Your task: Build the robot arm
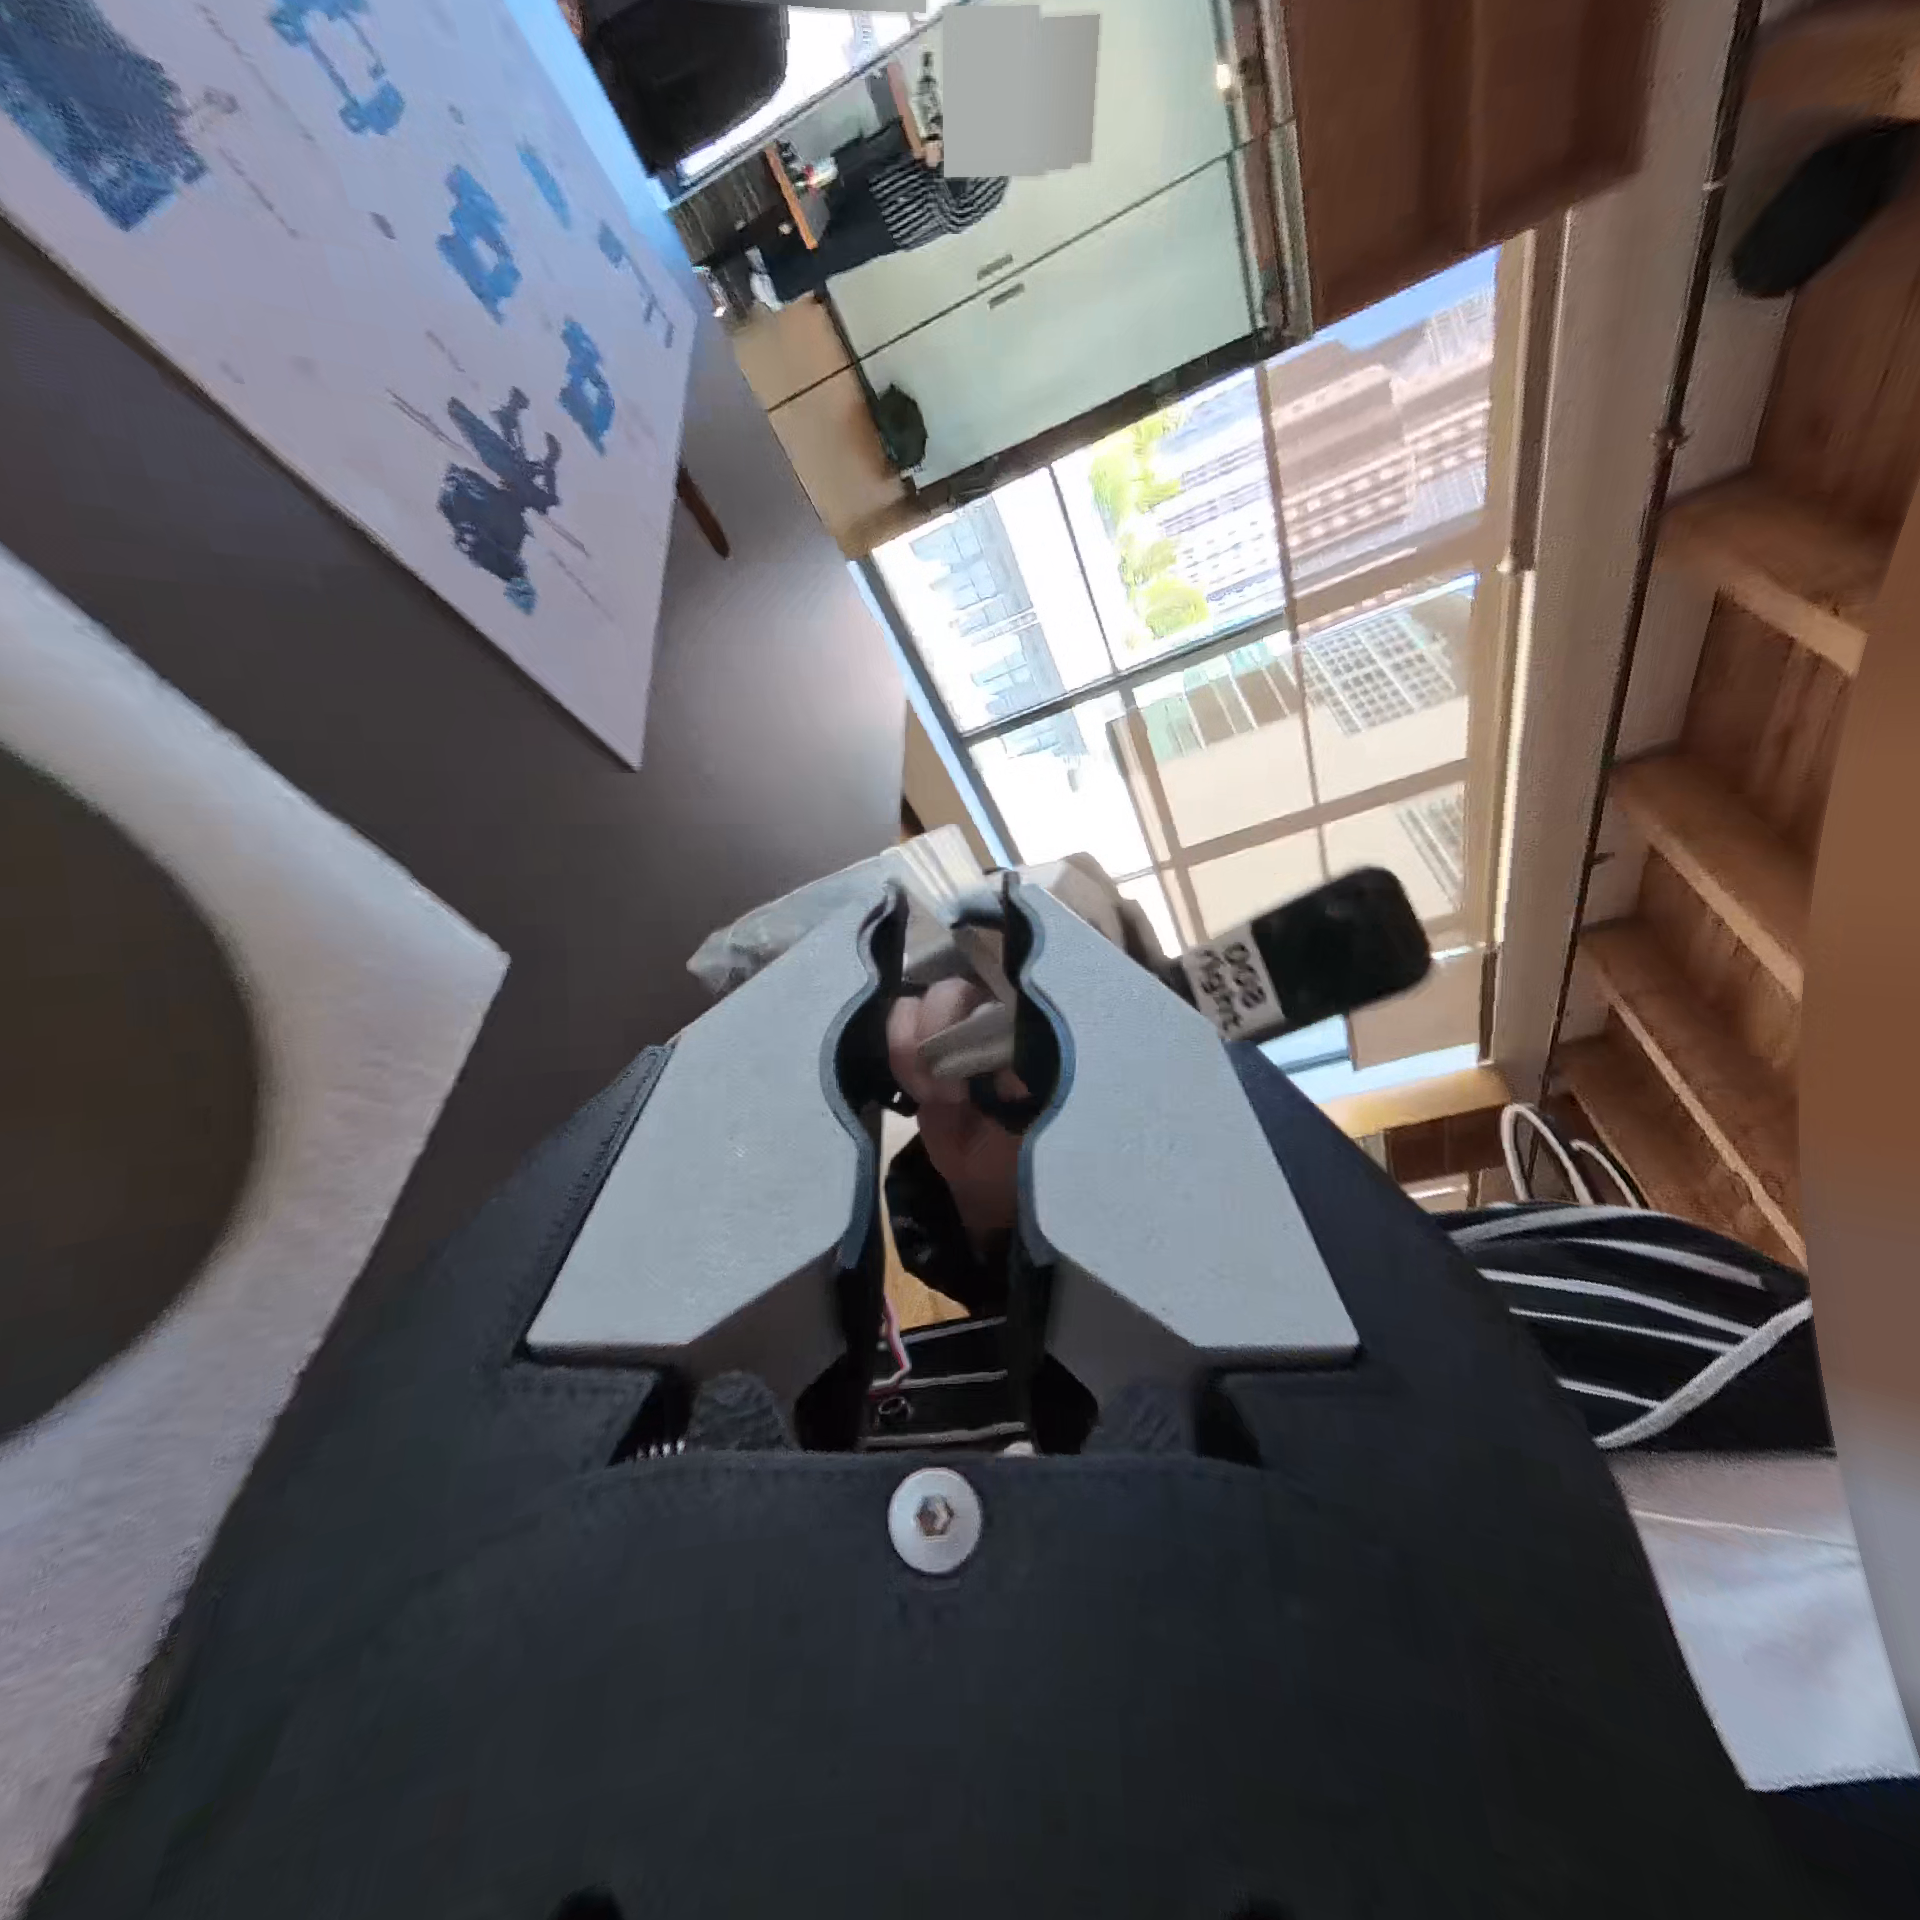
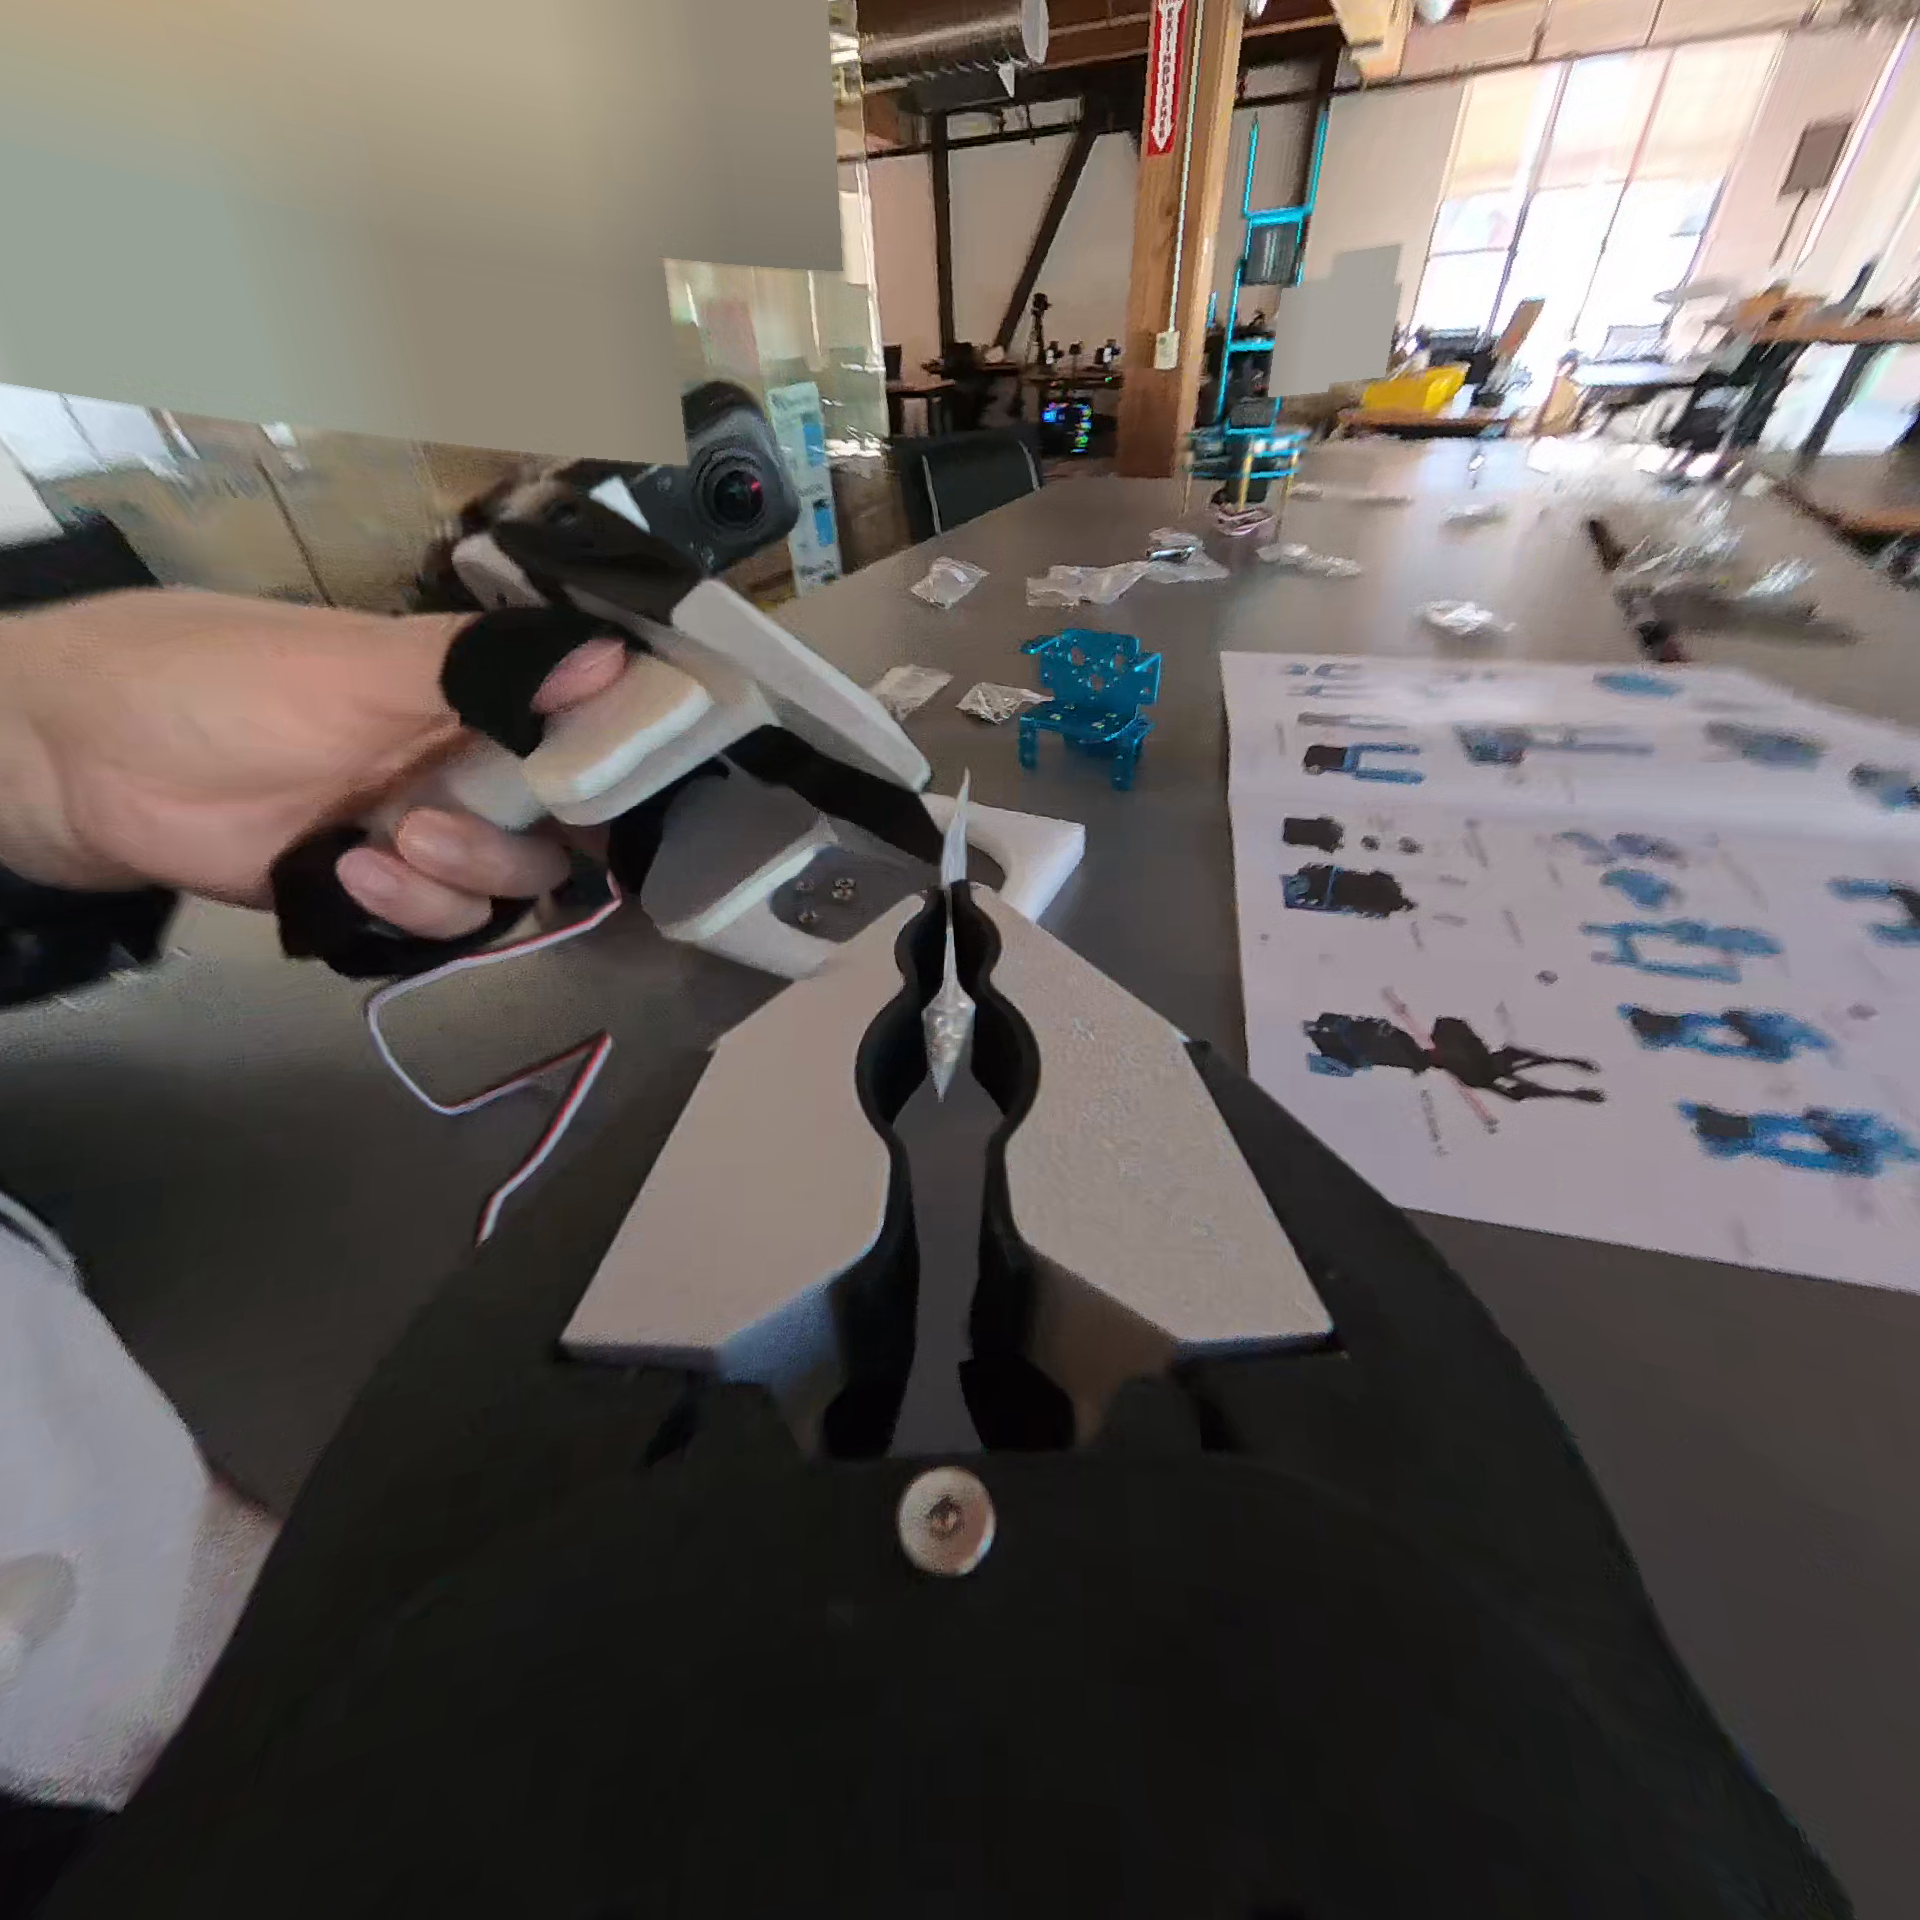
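Observation:
My right gripper (image 2: 948,914) is shut on a small clear plastic bag (image 2: 948,1023) of tiny metal parts, seen edge-on and held upright above the grey table (image 2: 1195,935). My left gripper (image 1: 951,899) is tilted on its side, with its fingers a narrow gap apart and nothing pressed between the pads. It also shows in the right wrist view (image 2: 930,816), held by a hand (image 2: 208,748), with its tips right at the bag's upper edge. In the left wrist view the bag (image 1: 753,935) shows just beyond my left finger, with the right gripper's black body (image 1: 1320,966) behind it.
A white foam block (image 2: 1044,836) with a round cut-out lies under the grippers, and also shows in the left wrist view (image 1: 343,935). A printed sheet (image 2: 1558,935) lies to the right. A blue metal bracket assembly (image 2: 1091,707) and several small bags (image 2: 945,582) lie farther back. A striped wire (image 2: 499,1049) trails at left. Left and right tips are no more than a few centimetres apart. From the left gripper's tips to the blue metal bracket assembly (image 2: 1091,707) is close to 20 cm.

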Motion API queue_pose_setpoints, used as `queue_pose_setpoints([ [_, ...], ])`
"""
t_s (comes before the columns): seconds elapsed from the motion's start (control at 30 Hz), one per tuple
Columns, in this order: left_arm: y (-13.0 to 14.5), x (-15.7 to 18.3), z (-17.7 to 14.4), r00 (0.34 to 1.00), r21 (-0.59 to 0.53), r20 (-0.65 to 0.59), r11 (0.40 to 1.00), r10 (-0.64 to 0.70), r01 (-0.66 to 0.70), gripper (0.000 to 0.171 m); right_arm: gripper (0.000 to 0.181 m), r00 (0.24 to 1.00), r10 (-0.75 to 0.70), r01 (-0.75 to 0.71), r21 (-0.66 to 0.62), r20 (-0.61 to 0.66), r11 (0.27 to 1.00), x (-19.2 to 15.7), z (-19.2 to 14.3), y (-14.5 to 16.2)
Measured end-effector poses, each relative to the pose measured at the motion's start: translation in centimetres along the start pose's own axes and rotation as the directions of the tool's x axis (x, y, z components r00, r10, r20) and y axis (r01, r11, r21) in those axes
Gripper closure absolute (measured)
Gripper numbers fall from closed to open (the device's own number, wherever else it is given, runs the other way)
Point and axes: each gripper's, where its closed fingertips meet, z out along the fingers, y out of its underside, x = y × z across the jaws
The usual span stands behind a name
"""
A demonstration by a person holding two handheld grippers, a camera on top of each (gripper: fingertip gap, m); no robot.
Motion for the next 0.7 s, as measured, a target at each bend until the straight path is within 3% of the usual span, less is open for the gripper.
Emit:
queue_pose_setpoints([
  [0.07,0.4,-0.4,-0.1,1.000,-0.014,0.020,1.000,-0.006,0.006,0.151,0.181,0.990,-0.136,0.136,-0.014,-0.045,0.991,-0.7,0.0,0.1],
  [0.2,0.7,0.0,-0.1,0.998,-0.029,0.033,0.999,0.046,-0.045,0.165,0.181,0.947,-0.306,0.304,-0.038,-0.101,0.952,-1.6,0.2,-0.1],
  [0.57,1.0,1.1,-0.3,0.995,-0.032,-0.060,0.996,0.085,-0.087,0.167,0.181,0.997,-0.065,0.067,0.034,-0.049,0.997,-2.0,-0.2,-0.8],
  [0.7,1.6,-0.1,-0.2,0.996,-0.083,-0.007,0.992,0.093,-0.094,0.171,0.179,0.997,0.053,-0.053,-0.005,0.054,0.999,-2.6,0.1,0.1],
])
